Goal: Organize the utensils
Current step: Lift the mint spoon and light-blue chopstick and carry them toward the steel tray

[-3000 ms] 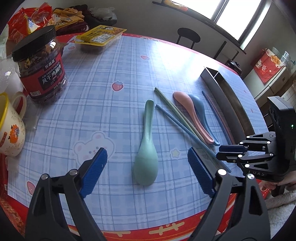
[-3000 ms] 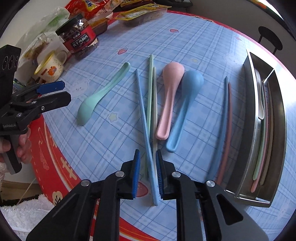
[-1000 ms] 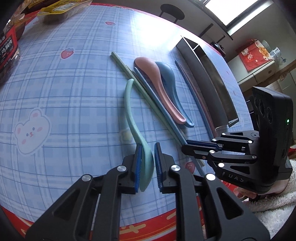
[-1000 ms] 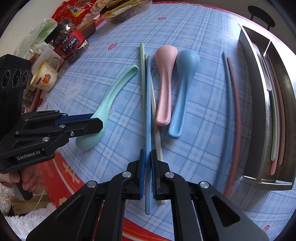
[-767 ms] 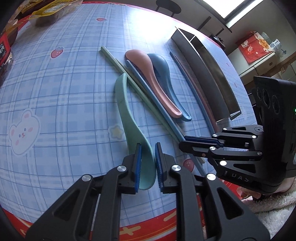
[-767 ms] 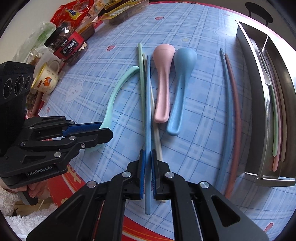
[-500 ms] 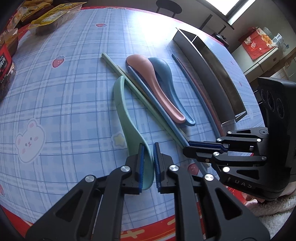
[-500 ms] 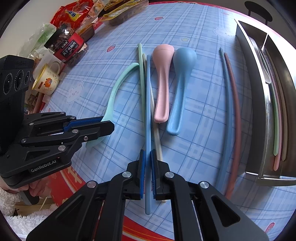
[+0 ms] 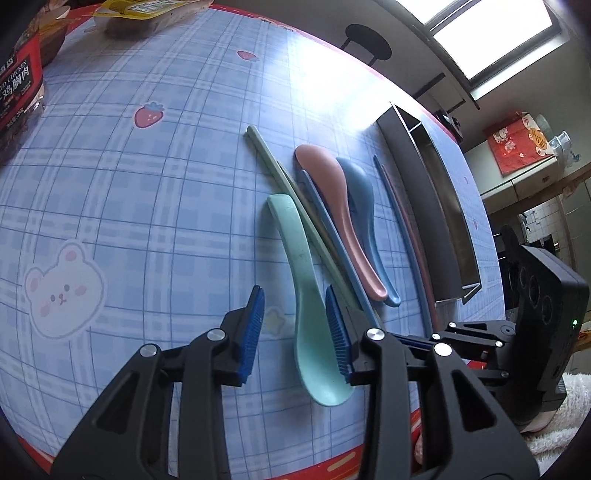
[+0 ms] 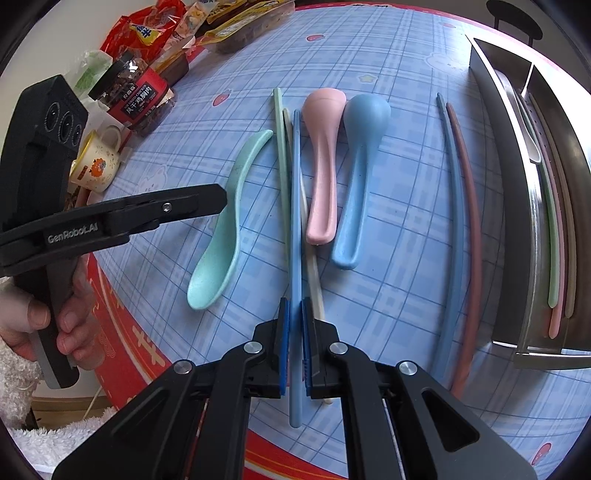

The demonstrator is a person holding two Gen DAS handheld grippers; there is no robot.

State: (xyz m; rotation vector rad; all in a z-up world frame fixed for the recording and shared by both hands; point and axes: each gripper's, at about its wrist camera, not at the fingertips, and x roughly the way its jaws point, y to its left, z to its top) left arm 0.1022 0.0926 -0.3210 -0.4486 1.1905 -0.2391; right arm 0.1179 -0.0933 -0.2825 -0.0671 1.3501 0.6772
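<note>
The mint-green spoon (image 9: pixel 295 251) lies flat on the blue checked cloth, its handle beside the green chopstick (image 9: pixel 273 162). My left gripper (image 9: pixel 295 332) straddles its bowl; the jaws are opening, and the left pad stands clear of the spoon. In the right wrist view my right gripper (image 10: pixel 294 343) is shut on the blue chopstick (image 10: pixel 295 206), near its close end. A cream chopstick (image 10: pixel 314 273), pink spoon (image 10: pixel 321 158) and blue spoon (image 10: pixel 360 166) lie just right of it. The steel tray (image 10: pixel 517 184) at the right holds several utensils.
A blue chopstick (image 10: pixel 456 221) and a pink one (image 10: pixel 474 229) lie alongside the tray. A snack jar (image 10: pixel 136 96), a mug (image 10: pixel 96 162) and snack packs (image 10: pixel 236 29) crowd the far left. The red table edge (image 10: pixel 122 332) runs close under both grippers.
The left gripper's jaws have parted from the green spoon's bowl, after sliding the spoon over beside the chopsticks. The right gripper has stayed shut on the blue chopstick without moving.
</note>
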